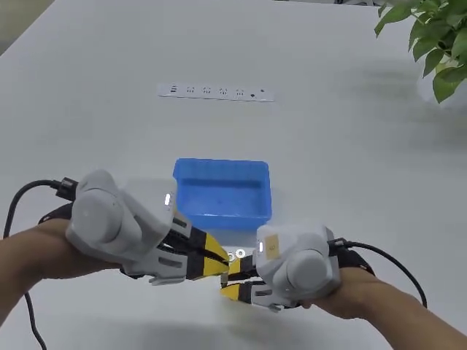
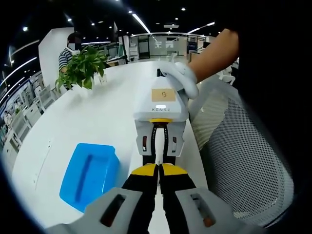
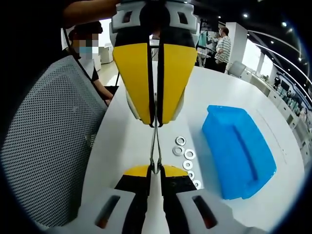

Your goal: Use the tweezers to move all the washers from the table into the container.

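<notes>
My left gripper (image 1: 222, 261) and right gripper (image 1: 230, 287) meet tip to tip on the white table (image 1: 328, 160), just in front of the blue container (image 1: 222, 191). Thin metal tweezers (image 3: 155, 141) run between the two sets of yellow jaws, and both look shut on them. In the right gripper view my right gripper (image 3: 155, 169) holds the near end, while the left gripper (image 3: 156, 122) comes down from the top. Several flat washers (image 3: 184, 152) lie in a row between the tweezers and the container (image 3: 239, 151). A few washers (image 1: 237, 254) show beside the jaws.
A white power strip (image 1: 215, 92) lies on the table beyond the container. A potted plant (image 1: 434, 44) stands at the far right corner. A mesh office chair (image 3: 53, 131) sits off the table's near edge, with people behind it.
</notes>
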### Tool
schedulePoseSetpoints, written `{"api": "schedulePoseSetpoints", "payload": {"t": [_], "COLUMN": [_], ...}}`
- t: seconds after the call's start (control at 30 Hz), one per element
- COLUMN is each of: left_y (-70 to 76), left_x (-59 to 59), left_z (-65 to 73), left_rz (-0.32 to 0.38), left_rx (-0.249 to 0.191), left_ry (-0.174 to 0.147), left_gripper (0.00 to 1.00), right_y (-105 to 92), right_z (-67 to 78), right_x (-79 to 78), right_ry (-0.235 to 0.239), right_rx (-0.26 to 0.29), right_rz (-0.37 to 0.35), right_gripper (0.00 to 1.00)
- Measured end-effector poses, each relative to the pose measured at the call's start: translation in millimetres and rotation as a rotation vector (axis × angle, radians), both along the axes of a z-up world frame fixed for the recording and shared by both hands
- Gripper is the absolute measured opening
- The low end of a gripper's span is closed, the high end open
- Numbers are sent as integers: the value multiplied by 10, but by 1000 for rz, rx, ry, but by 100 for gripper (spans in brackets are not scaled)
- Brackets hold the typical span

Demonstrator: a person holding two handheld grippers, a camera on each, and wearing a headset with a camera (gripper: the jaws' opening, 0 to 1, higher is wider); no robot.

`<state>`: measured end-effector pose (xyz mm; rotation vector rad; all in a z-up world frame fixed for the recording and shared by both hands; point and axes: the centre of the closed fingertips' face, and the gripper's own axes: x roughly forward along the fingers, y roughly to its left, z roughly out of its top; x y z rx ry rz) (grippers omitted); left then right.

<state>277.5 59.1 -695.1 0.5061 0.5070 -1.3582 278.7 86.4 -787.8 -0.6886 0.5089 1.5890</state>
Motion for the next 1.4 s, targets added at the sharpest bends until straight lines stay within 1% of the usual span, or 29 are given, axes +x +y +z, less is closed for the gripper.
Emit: {"api": "schedulePoseSetpoints", "payload": {"t": [0.17, 0.23, 0.3, 0.33, 0.4, 0.47, 0.77, 0.93, 1.03, 1.2, 1.4], "left_y": [0, -3, -8, -9, -12, -13, -6, 2, 9, 23, 26], "left_x": [-4, 2, -4, 6, 7, 17, 20, 13, 33, 74, 127], "left_z": [3, 5, 5, 7, 2, -1, -1, -1, 24, 52, 76], "left_rz": [1, 1, 2, 4, 5, 5, 3, 0, 6, 10, 14], "left_rx": [-1, -2, -6, -7, -5, -2, 4, 10, 7, 5, 5], "left_ry": [5, 0, 10, 4, 9, 4, 3, 1, -4, -9, -18], "left_gripper": [6, 6, 6, 6, 6, 6, 6, 6, 5, 5, 5], "right_y": [-1, -1, -5, -6, -8, -9, -11, -9, 1, -13, -59], "right_z": [2, 2, 0, 0, 2, 3, 6, 13, 40, 79, 153], "right_x": [-5, -6, -10, -7, -8, -6, -7, 6, 20, 59, 140], "right_ry": [2, 1, 1, 0, 0, -1, 1, -4, 5, 0, -2], "right_rx": [-3, -1, 1, 0, 0, 0, 2, 1, 16, 21, 38], "right_rz": [1, -1, 0, 0, -1, -1, -3, -5, -22, -37, -78], "right_gripper": [10, 10, 9, 9, 9, 9, 9, 11, 12, 13, 19]}}
